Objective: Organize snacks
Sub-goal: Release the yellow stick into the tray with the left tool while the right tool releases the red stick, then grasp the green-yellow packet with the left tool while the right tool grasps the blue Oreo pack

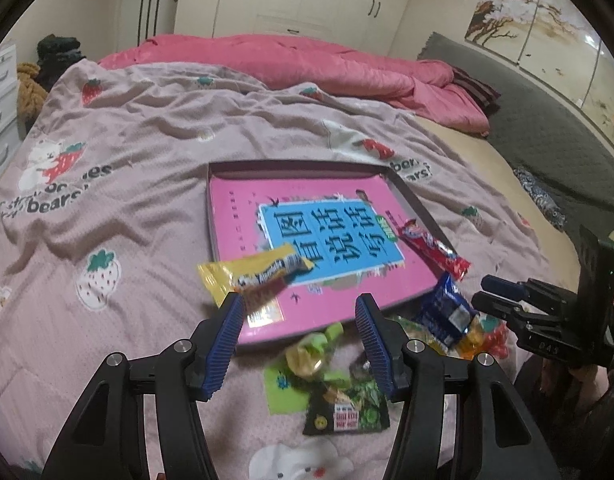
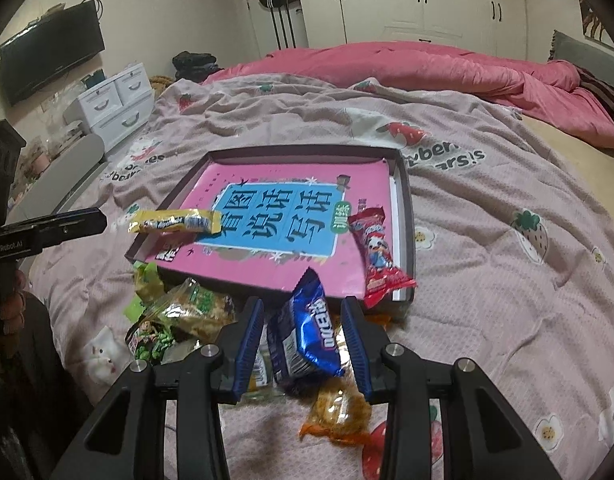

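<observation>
A shallow dark tray with a pink and blue book cover inside lies on the bed. A yellow snack bar lies over its near left corner, blurred in the left wrist view. A red snack pack lies on its right side. My left gripper is open and empty, just before the tray's near edge. My right gripper is open with a blue Oreo pack standing between its fingers. A heap of green and orange snack bags lies before the tray.
A pink strawberry-print blanket covers the bed, with a rumpled pink quilt at the far end. White drawers and a wall TV stand to the left. White wardrobes line the back wall.
</observation>
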The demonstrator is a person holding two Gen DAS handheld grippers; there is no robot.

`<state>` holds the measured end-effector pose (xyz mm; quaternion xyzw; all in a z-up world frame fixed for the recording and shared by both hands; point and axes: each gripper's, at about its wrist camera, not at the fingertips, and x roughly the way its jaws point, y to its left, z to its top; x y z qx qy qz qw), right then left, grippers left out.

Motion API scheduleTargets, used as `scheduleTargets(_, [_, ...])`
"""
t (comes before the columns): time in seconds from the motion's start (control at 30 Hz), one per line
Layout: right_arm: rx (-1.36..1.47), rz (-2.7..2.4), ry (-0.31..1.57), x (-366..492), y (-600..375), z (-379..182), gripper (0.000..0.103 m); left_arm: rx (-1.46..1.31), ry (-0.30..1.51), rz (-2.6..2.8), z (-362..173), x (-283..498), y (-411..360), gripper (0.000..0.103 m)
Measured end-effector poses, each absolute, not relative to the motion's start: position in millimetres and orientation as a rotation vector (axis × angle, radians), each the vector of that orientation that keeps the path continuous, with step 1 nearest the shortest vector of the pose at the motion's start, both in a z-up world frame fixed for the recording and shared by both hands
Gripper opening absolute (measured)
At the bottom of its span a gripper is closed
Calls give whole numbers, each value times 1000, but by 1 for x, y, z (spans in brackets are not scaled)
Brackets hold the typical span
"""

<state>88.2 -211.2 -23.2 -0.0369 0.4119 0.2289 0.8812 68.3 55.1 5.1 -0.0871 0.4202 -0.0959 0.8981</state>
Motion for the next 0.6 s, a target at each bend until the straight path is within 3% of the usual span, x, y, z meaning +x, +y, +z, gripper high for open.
scheduleTargets(0.6, [-43,470,954,94,-218,-46,40,-126,974,-216,-29,60,31,60])
